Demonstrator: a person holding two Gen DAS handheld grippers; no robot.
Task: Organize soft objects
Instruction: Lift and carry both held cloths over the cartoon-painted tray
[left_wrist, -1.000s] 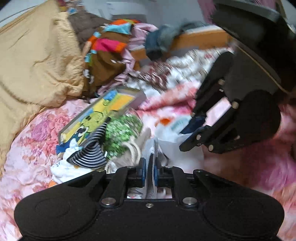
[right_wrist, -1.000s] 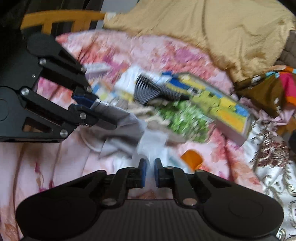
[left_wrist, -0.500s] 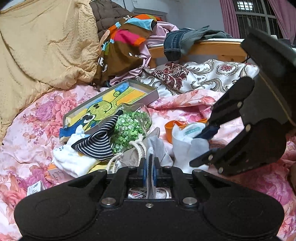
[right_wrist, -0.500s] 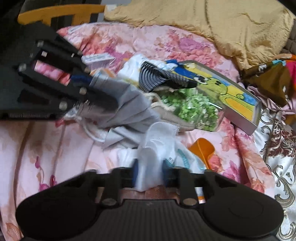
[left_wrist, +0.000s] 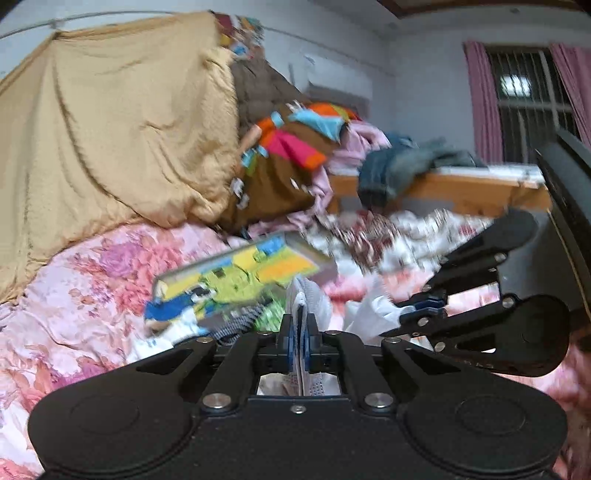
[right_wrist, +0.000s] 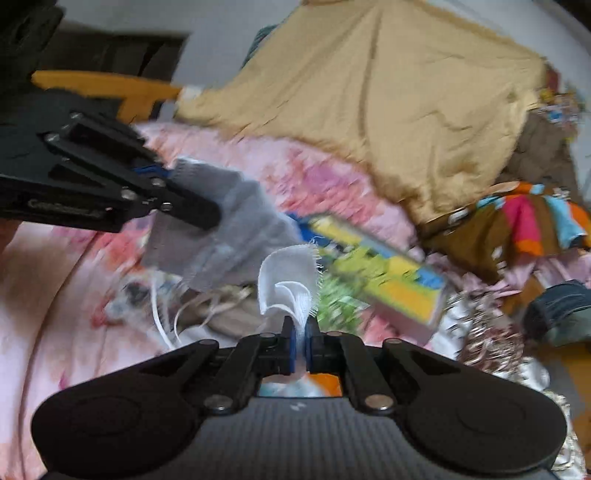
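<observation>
My left gripper (left_wrist: 300, 326) is shut on a thin grey cloth (left_wrist: 308, 299) that stands up between its pads. From the right wrist view the same grey cloth (right_wrist: 229, 229) hangs from the left gripper (right_wrist: 181, 192), lifted above the pile. A white cloth with a frayed edge (right_wrist: 290, 277) is pinched in my shut right gripper (right_wrist: 300, 332). In the left wrist view the right gripper (left_wrist: 404, 317) holds that white cloth (left_wrist: 369, 314) just right of my left one. Both views are blurred.
A pile lies on the floral bedsheet (left_wrist: 92, 288): a colourful flat box (left_wrist: 240, 280), a striped sock (left_wrist: 236, 323), a green-dotted item (right_wrist: 336, 295), a beige drawstring bag (right_wrist: 221, 314). A yellow blanket (left_wrist: 110, 129), heaped clothes (left_wrist: 288, 158) and a wooden bed rail (left_wrist: 461, 188) stand behind.
Both grippers have risen from the pile, each carrying its cloth up with it. The views have tipped up, so more of the wall and window shows.
</observation>
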